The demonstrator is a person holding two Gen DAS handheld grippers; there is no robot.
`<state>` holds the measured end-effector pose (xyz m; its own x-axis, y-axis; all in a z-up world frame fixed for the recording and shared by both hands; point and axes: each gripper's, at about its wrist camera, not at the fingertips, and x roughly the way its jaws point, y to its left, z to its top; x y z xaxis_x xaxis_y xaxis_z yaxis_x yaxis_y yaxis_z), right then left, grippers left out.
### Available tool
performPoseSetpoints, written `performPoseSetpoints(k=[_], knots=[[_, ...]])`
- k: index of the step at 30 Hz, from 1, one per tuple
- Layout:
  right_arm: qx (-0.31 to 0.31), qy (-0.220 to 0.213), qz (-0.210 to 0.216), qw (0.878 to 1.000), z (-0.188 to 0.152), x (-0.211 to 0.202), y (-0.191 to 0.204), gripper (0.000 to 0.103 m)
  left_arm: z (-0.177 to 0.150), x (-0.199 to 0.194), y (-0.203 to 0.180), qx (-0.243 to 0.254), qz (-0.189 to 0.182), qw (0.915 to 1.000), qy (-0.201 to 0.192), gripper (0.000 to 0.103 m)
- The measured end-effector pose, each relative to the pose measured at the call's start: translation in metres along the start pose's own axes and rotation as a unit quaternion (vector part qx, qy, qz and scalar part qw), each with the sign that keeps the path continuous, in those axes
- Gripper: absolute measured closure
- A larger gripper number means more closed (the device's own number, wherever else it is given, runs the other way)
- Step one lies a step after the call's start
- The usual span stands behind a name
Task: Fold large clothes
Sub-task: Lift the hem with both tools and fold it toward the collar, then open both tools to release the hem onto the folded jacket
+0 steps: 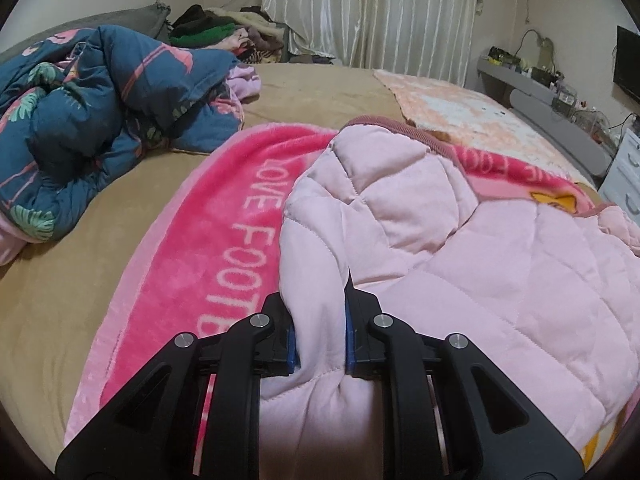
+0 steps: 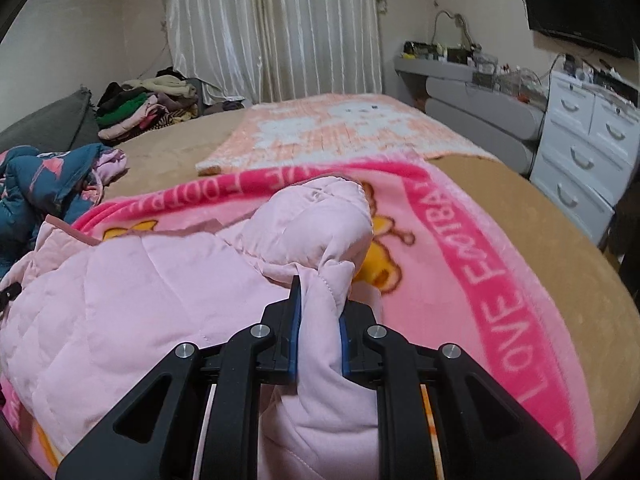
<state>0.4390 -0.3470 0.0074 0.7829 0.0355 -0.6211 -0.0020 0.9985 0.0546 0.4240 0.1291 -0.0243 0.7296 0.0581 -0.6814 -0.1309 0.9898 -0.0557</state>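
Note:
A pale pink quilted jacket (image 1: 460, 248) lies on a bright pink blanket (image 1: 208, 240) with white lettering, spread on the bed. My left gripper (image 1: 320, 312) is shut on a bunched fold at the jacket's left edge. In the right wrist view the same jacket (image 2: 140, 300) lies left of centre on the blanket (image 2: 480, 272). My right gripper (image 2: 320, 308) is shut on a bunched fold at the jacket's right edge, beside a rounded puffed part of the jacket. Fabric fills the gap between both pairs of jaws.
A crumpled dark blue floral duvet (image 1: 92, 120) lies at the left of the tan bed (image 1: 80, 288). A peach and white blanket (image 2: 340, 128) lies further up. A pile of clothes (image 2: 140, 108) sits by the curtain. Grey shelves (image 2: 480, 100) and white drawers (image 2: 584, 136) stand on the right.

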Motion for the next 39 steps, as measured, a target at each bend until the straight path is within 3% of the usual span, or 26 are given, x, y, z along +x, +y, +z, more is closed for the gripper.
performPoseSetpoints(k=[15, 21, 23, 25, 28, 34, 37, 39], knots=[[0.015, 0.034, -0.018, 0.999, -0.011, 0.021, -0.007, 0.084, 0.005, 0.017, -0.008, 0.013, 0.016, 0.9997, 0.016, 0.090], [0.025, 0.013, -0.022, 0.999, -0.012, -0.014, -0.010, 0.060, 0.006, 0.015, -0.008, 0.013, 0.012, 0.9997, 0.015, 0.088], [0.013, -0.013, -0.025, 1.000, -0.015, -0.036, -0.006, 0.042, 0.006, 0.014, -0.008, 0.012, 0.012, 0.9997, 0.015, 0.088], [-0.011, -0.034, -0.019, 0.999, -0.021, -0.058, 0.004, 0.036, 0.006, 0.014, -0.007, 0.008, 0.012, 0.9998, 0.016, 0.087], [-0.037, -0.032, 0.019, 0.999, -0.032, -0.076, 0.018, 0.029, 0.006, 0.010, -0.006, 0.006, 0.013, 0.9998, 0.015, 0.085], [-0.063, 0.018, 0.056, 0.996, -0.047, -0.071, 0.043, 0.029, 0.009, -0.016, -0.007, 0.005, 0.023, 0.9997, -0.007, 0.070], [-0.062, 0.038, 0.058, 0.996, -0.051, -0.062, 0.051, 0.029, 0.008, -0.047, -0.011, 0.009, 0.030, 0.9986, -0.044, 0.051], [-0.060, 0.048, 0.057, 0.995, -0.053, -0.055, 0.054, 0.029, 0.005, -0.069, -0.019, 0.016, 0.016, 0.9977, -0.063, 0.049]])
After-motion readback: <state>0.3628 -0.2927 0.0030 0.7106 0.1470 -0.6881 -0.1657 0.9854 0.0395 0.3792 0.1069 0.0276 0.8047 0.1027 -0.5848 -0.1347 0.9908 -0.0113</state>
